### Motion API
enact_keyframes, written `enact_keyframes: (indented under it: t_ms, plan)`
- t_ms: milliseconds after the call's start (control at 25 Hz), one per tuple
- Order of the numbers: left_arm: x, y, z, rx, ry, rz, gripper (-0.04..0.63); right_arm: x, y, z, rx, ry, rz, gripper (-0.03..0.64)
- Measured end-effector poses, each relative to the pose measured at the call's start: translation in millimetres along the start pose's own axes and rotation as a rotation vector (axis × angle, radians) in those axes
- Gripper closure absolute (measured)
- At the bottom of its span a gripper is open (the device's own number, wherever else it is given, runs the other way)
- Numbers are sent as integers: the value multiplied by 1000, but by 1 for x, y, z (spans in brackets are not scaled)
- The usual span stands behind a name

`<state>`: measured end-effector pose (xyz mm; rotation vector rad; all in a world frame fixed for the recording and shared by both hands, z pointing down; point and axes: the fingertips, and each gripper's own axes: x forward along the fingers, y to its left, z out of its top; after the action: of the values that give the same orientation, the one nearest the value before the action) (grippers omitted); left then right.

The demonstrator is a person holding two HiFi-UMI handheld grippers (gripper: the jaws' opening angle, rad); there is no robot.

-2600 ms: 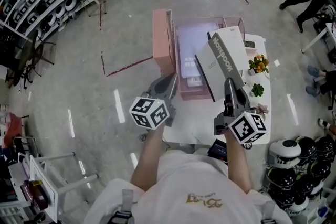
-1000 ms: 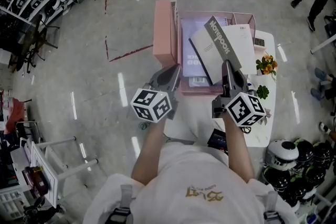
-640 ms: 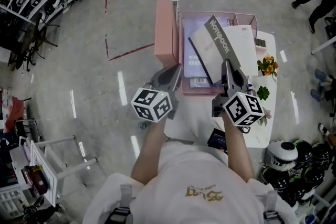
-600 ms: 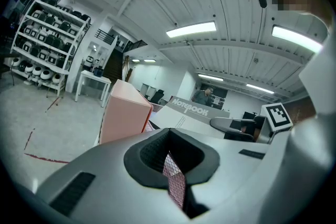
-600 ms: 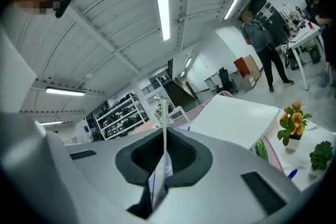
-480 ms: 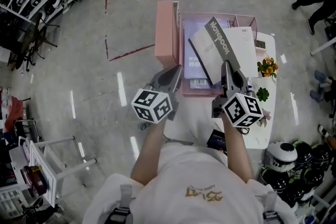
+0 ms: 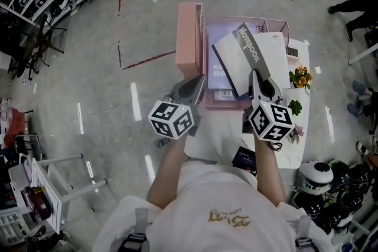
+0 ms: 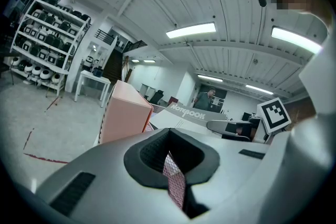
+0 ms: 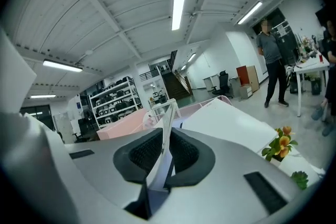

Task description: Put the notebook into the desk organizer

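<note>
Biggest thing in front of me is the one white surface (image 7: 217,134), and most of its far half is taken up by a single pink desk organizer (image 7: 189,38): a tall solid section on the left and mesh compartments to the right of it. One purple book (image 7: 217,68) already lies flat in the wide mesh compartment.

There's just one notebook (image 7: 269,59), white cover with a grey spine. It isn't in yet. It sits tilted over the organizer's right side, near edge low and far edge up, partly covering the purple book.

Two grippers, one per hand. My left gripper (image 7: 199,79) has its jaws clamped together on the organizer's pink mesh wall at the near edge. My right gripper (image 7: 258,77) has the notebook's near edge between its jaws; they've just been easing open a touch, but the pads are still snug against it.

Two little plants stand at the surface's right edge: one with orange flowers (image 7: 301,75), one green (image 7: 293,107).
</note>
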<state>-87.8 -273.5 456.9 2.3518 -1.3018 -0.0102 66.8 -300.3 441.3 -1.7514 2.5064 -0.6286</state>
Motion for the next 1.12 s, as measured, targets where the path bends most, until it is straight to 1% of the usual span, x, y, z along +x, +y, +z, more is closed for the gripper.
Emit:
enact_keyframes:
  t_ms: [160, 360, 560, 960, 1120]
  plan:
    - [-1, 0, 1, -2, -3, 0, 578, 2, 0, -2, -86, 31, -31, 544]
    - [-1, 0, 1, -2, -6, 4, 578, 3, 1, -6, -131, 59, -33, 498]
    - [-4, -1, 3, -2, -9, 6, 578, 1, 3, -6, -201, 73, -56, 480]
    - [-6, 0, 3, 0, -9, 12, 578, 1, 8, -10, -333, 117, -72, 431]
    - [-9, 0, 5, 3, -16, 15, 578, 0, 12, -11, -361, 129, -71, 406]
